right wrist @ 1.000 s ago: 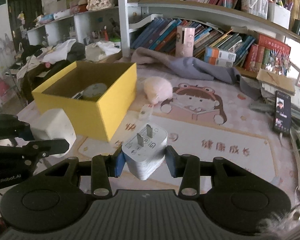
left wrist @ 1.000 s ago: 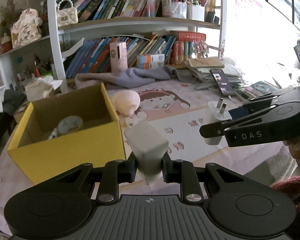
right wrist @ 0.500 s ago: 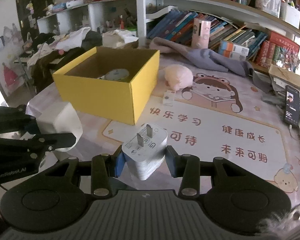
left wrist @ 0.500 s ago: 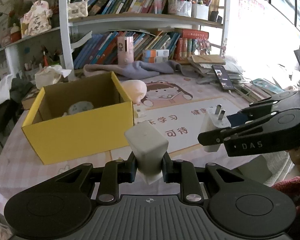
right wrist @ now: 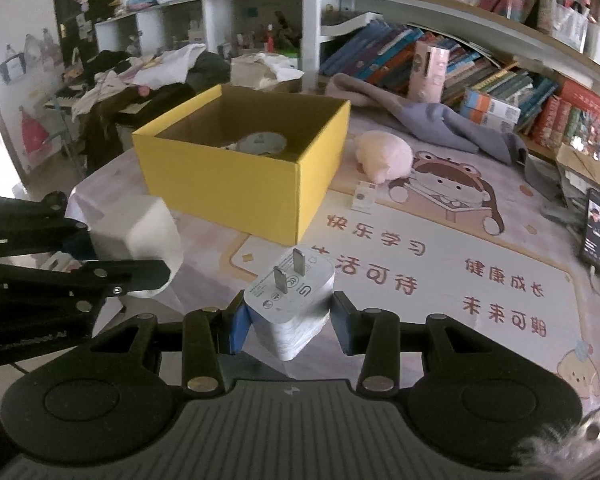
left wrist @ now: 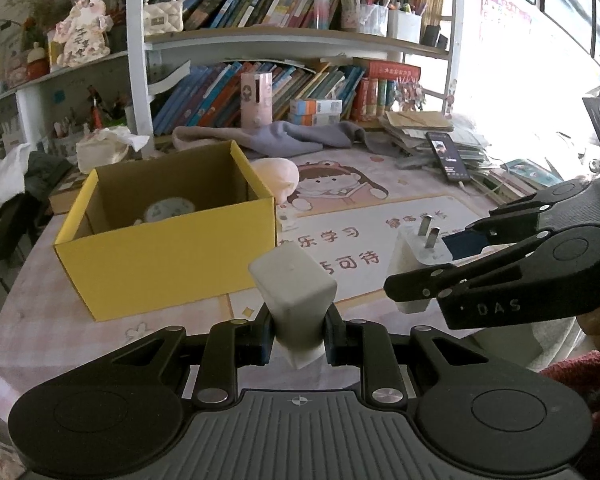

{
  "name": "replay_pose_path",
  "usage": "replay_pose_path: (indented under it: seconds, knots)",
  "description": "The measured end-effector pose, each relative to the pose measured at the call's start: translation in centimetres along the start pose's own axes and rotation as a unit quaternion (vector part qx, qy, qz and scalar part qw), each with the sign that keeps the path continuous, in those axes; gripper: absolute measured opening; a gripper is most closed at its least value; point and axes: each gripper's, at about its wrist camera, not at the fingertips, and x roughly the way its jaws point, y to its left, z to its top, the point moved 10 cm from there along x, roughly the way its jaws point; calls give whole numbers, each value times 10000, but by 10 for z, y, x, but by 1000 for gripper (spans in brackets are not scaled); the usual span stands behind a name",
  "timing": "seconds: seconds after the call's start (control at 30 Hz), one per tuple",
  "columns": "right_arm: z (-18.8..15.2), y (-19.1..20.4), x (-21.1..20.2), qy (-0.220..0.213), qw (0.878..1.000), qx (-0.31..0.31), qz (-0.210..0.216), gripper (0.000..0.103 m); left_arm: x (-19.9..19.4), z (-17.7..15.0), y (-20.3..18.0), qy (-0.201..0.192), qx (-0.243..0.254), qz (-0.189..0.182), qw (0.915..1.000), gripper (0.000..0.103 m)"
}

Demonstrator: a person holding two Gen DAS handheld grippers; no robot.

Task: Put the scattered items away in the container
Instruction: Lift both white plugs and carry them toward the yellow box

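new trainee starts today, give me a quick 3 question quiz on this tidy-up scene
1. True or false: the left gripper is shut on a plain white block.
2. What does the right gripper hold? A) a phone B) a white plug adapter C) a pink plush toy
3. Fill in: the round white item already lies inside the yellow ____.

Key
1. True; its jaws clamp the block's lower part.
2. B; the white plug adapter sits between the jaws, prongs up. The phone and pink plush toy lie on the table mat.
3. Box; the yellow box stands open-topped on the mat.
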Motion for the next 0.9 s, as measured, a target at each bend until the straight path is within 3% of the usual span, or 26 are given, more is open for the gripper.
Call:
replay_pose_path:
  seconds: [0.9]
  knots:
    - [12,43,20,71,9975,-376,603,40,-11,-15,32,159,-322,430,9984,23]
